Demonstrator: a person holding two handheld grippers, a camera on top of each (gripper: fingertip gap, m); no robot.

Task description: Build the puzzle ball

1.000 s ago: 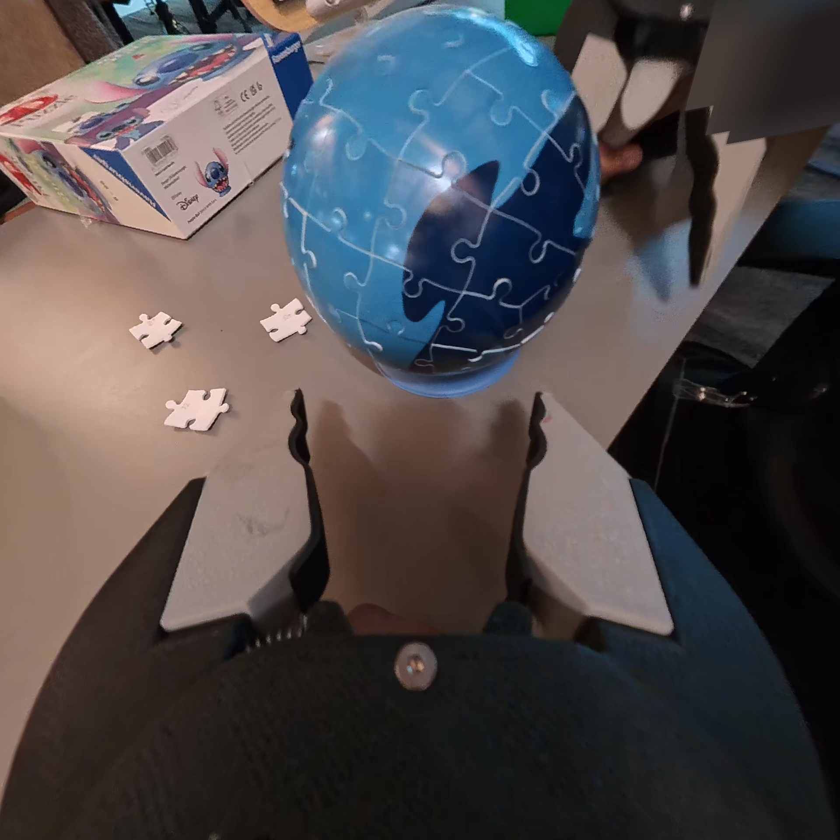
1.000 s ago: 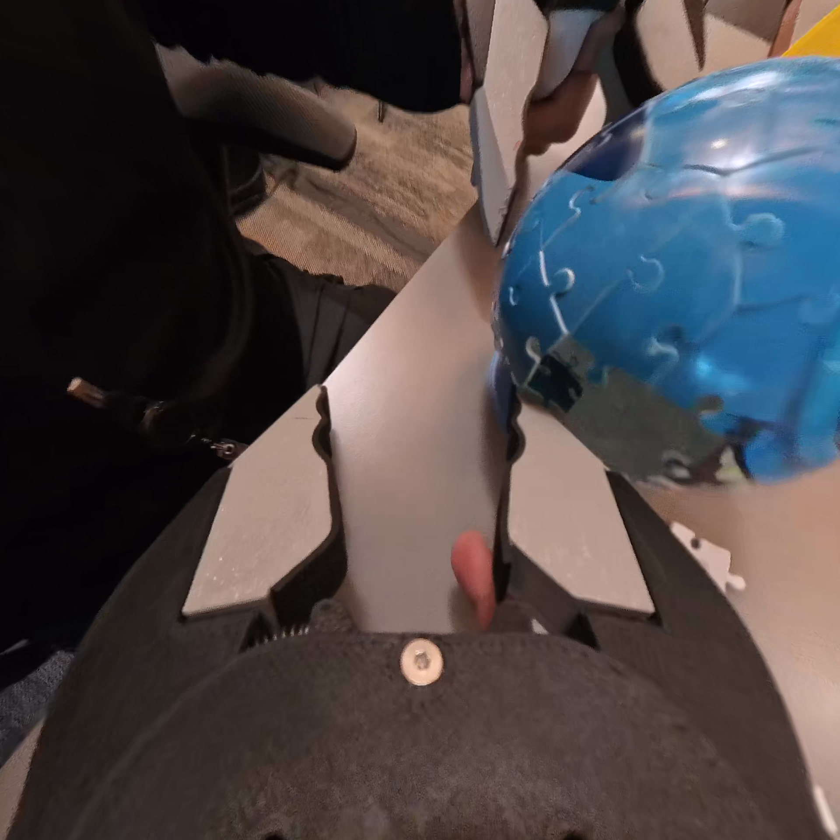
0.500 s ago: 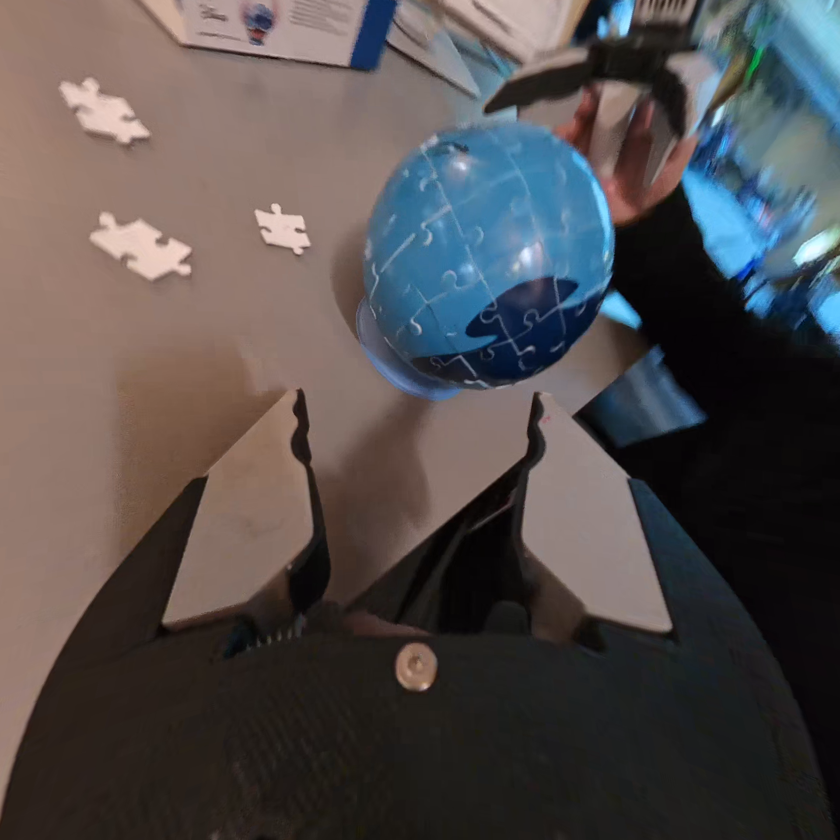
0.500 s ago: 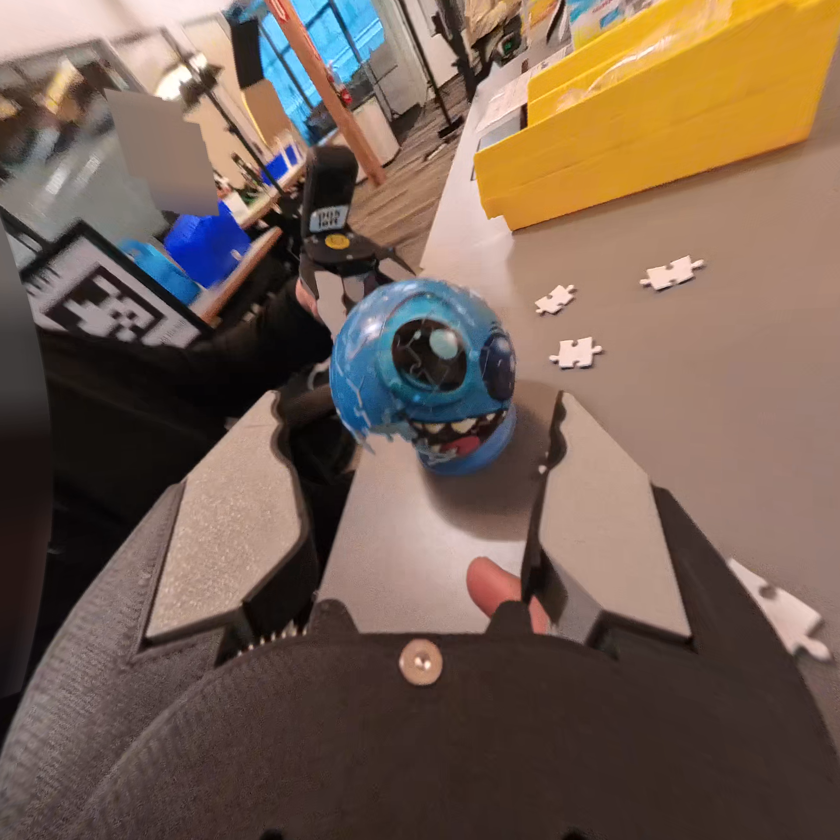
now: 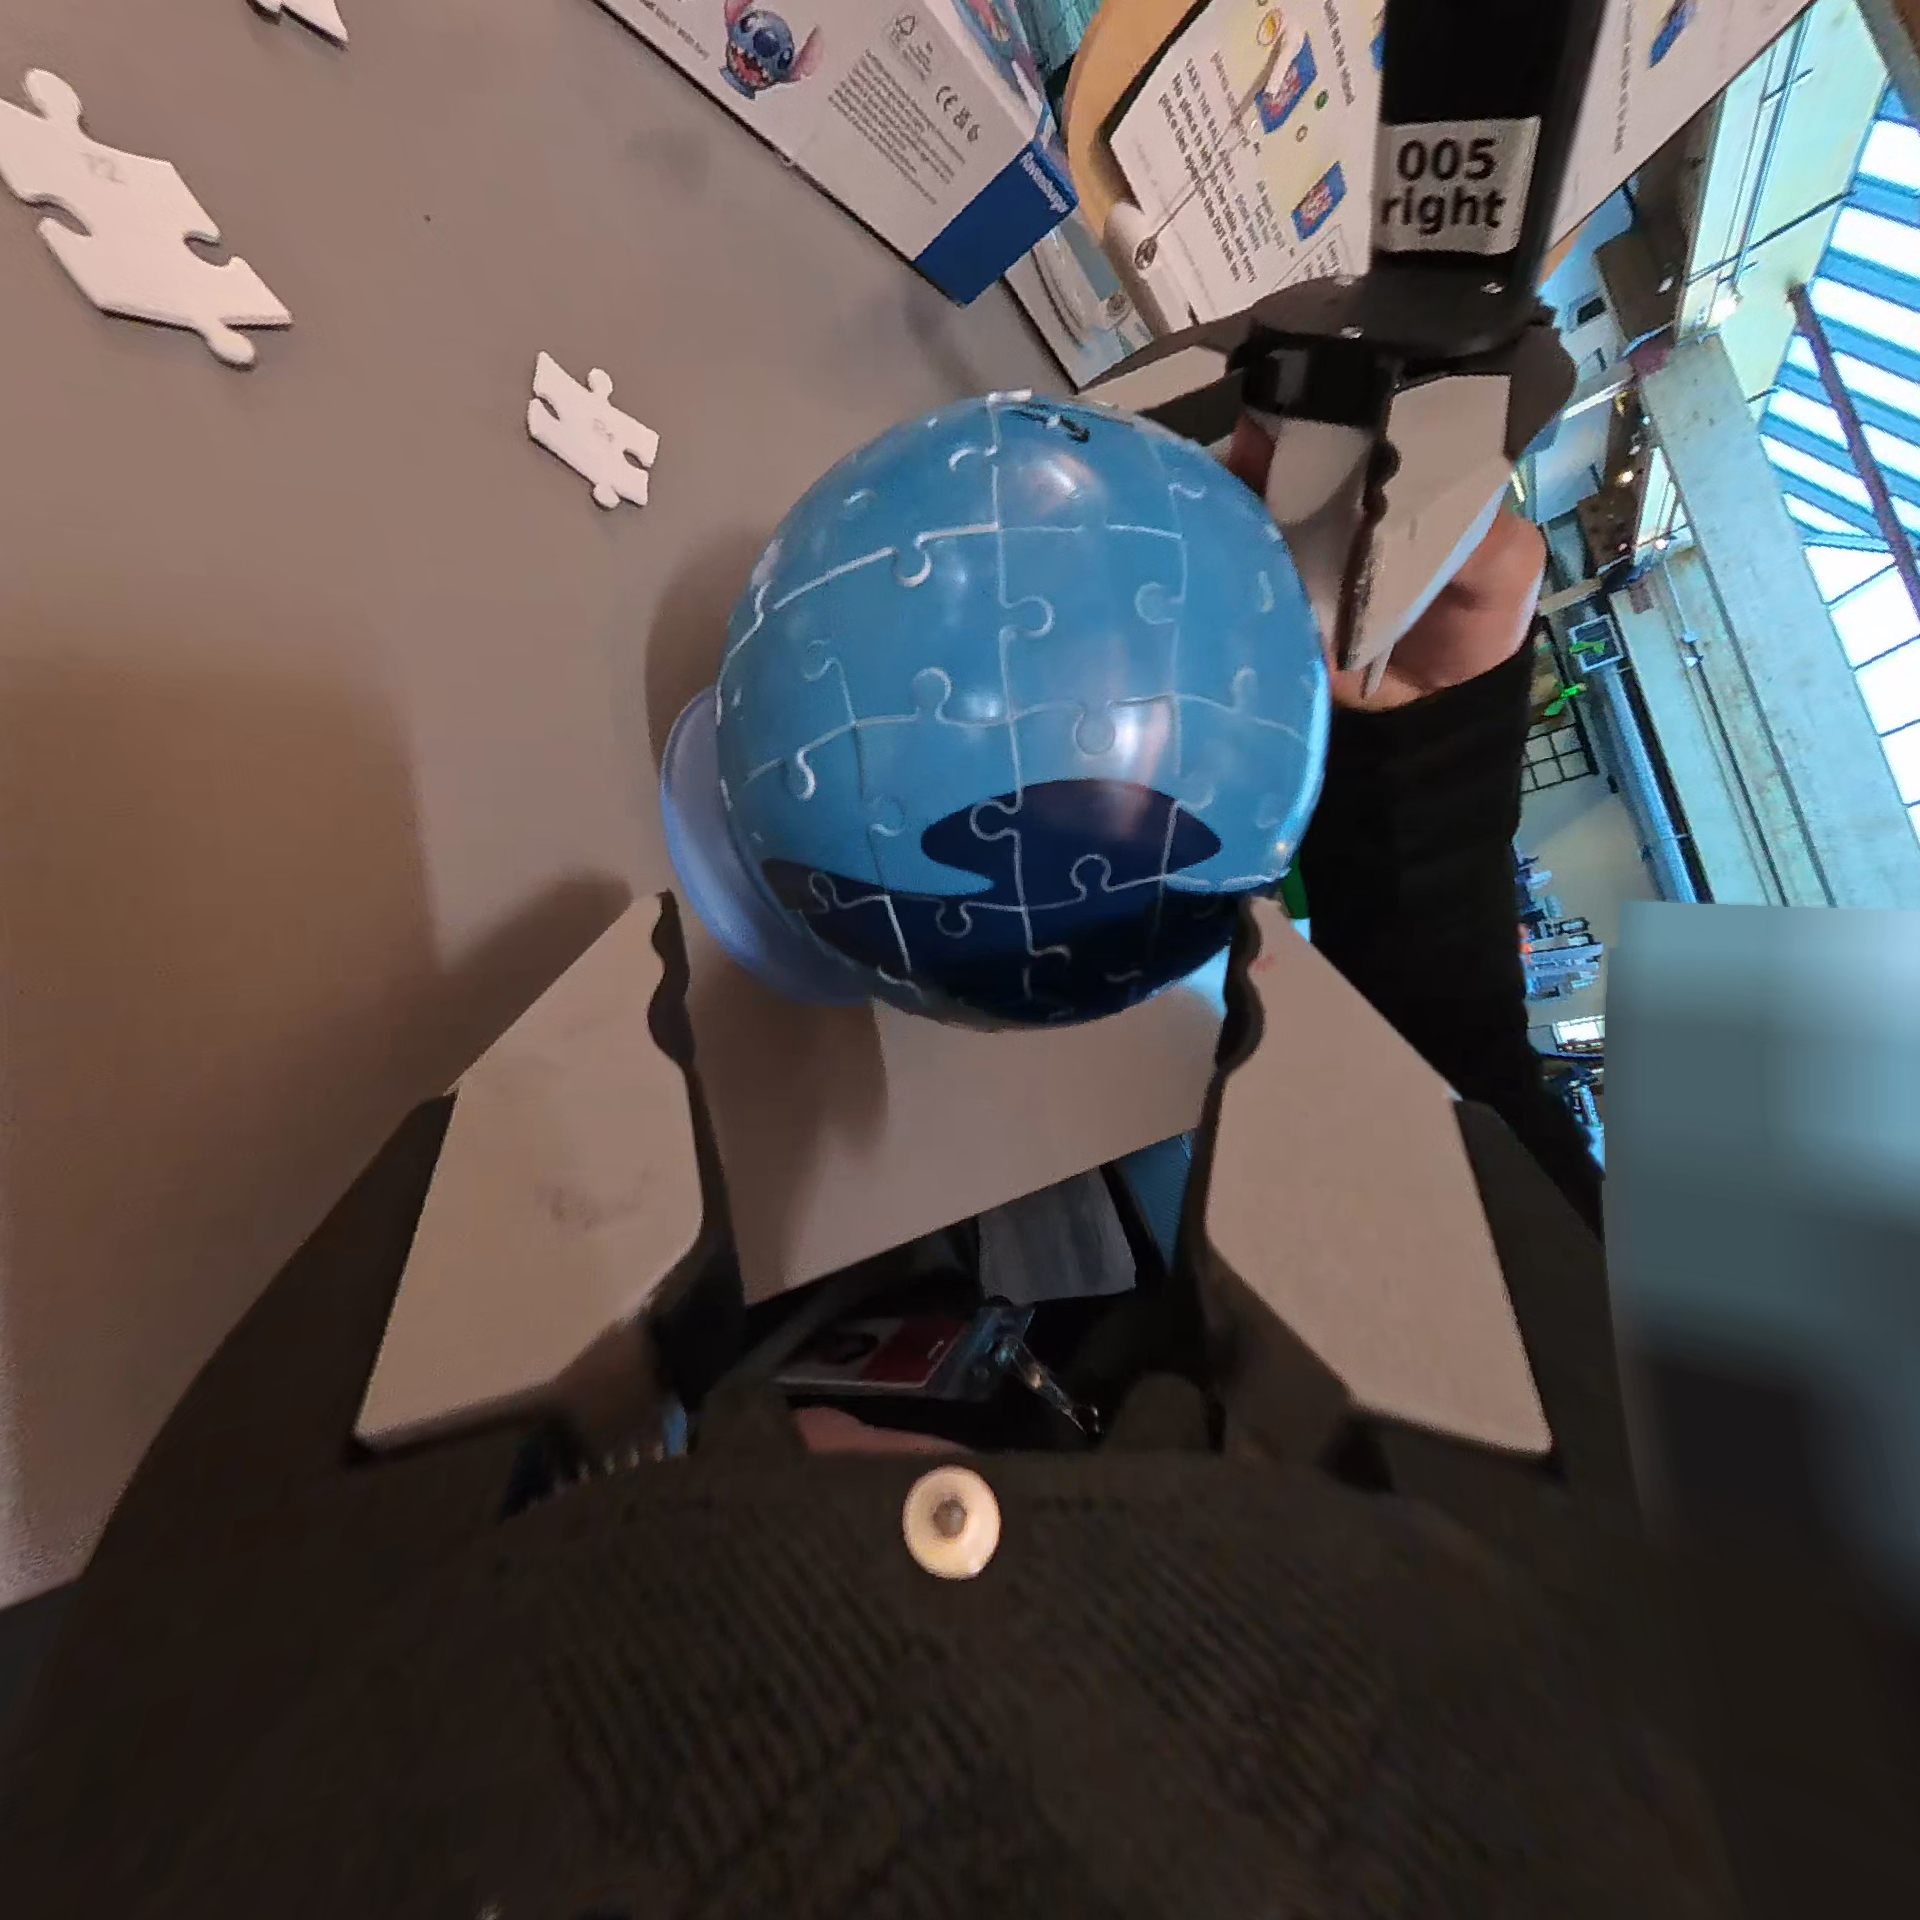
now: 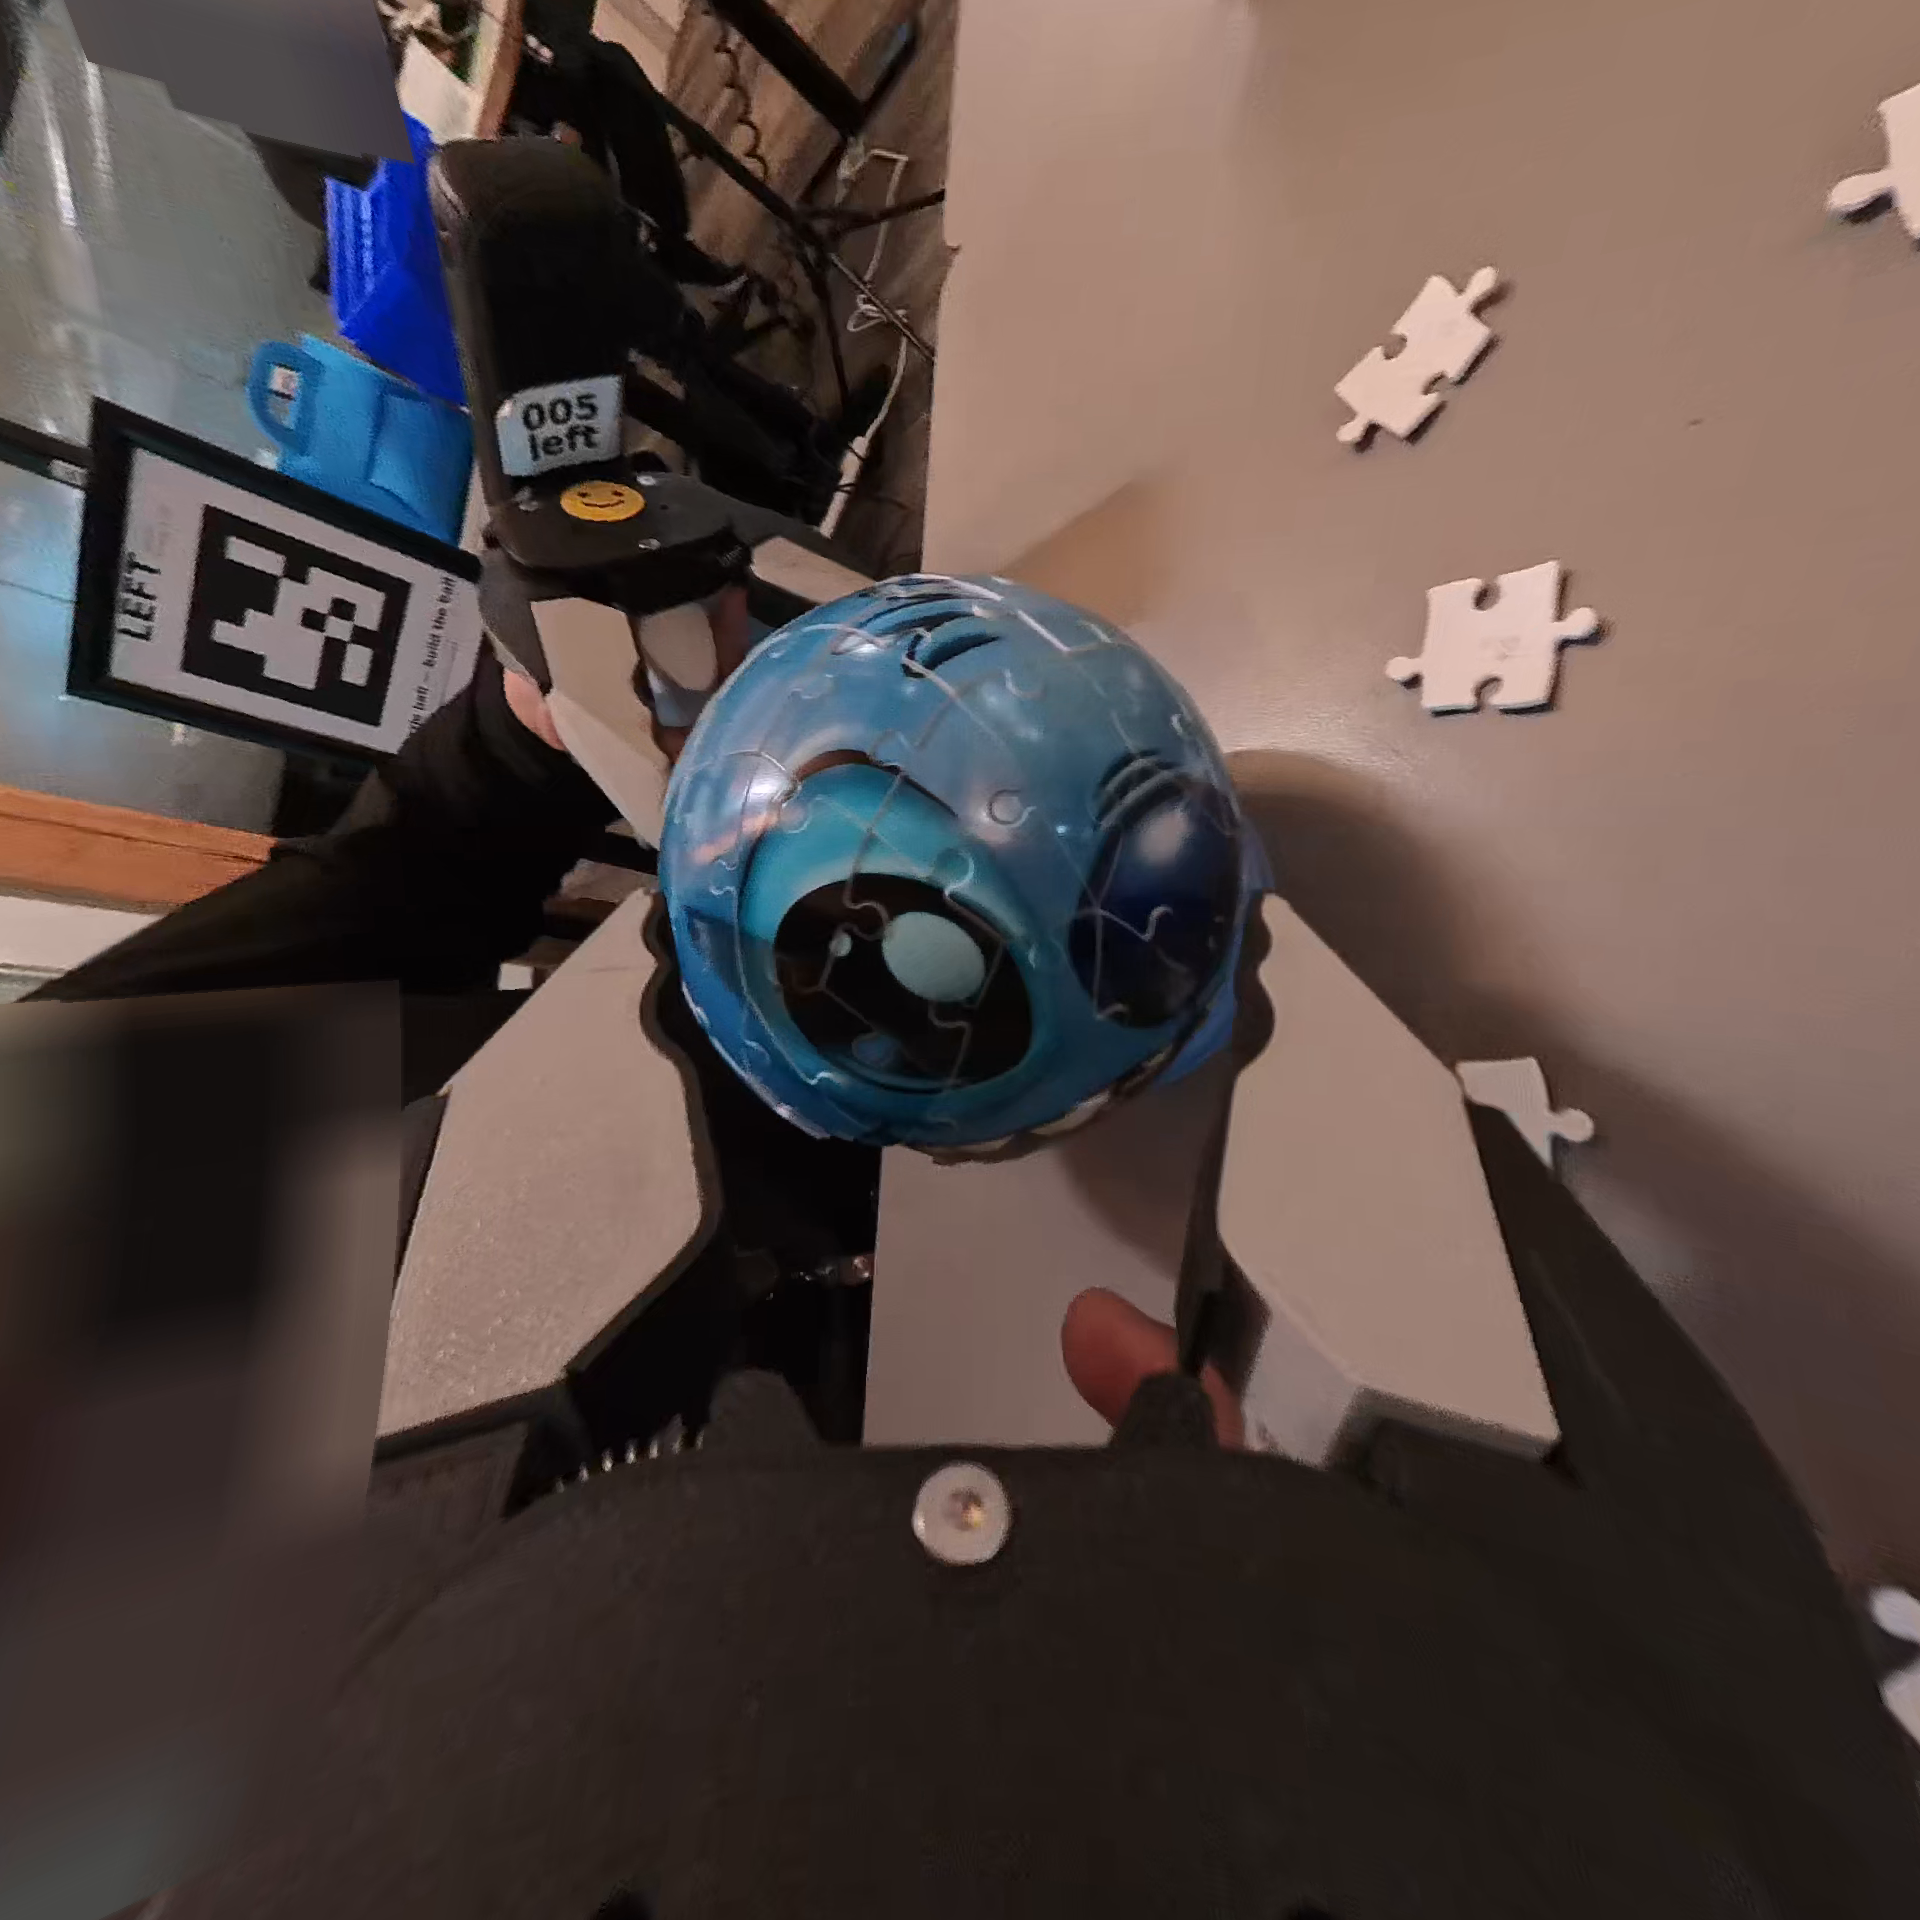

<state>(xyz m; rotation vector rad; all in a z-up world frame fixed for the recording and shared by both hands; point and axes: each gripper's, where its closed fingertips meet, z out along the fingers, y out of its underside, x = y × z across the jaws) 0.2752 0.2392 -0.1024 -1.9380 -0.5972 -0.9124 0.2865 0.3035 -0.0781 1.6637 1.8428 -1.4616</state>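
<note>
Blue puzzle ball (image 5: 1023, 707) sits on its stand just ahead of the left gripper (image 5: 951, 971), whose jaws gape wide and empty. The right gripper (image 6: 956, 987) faces it from the opposite side, equally wide, gripping nothing; white loose pieces (image 6: 1491, 649) lie off to its right.

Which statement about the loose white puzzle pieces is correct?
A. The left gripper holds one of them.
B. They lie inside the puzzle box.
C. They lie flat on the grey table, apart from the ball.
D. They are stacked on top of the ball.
C: the white puzzle pieces lie flat on the grey table, clear of the blue puzzle ball, and the left gripper is open and empty.
</note>
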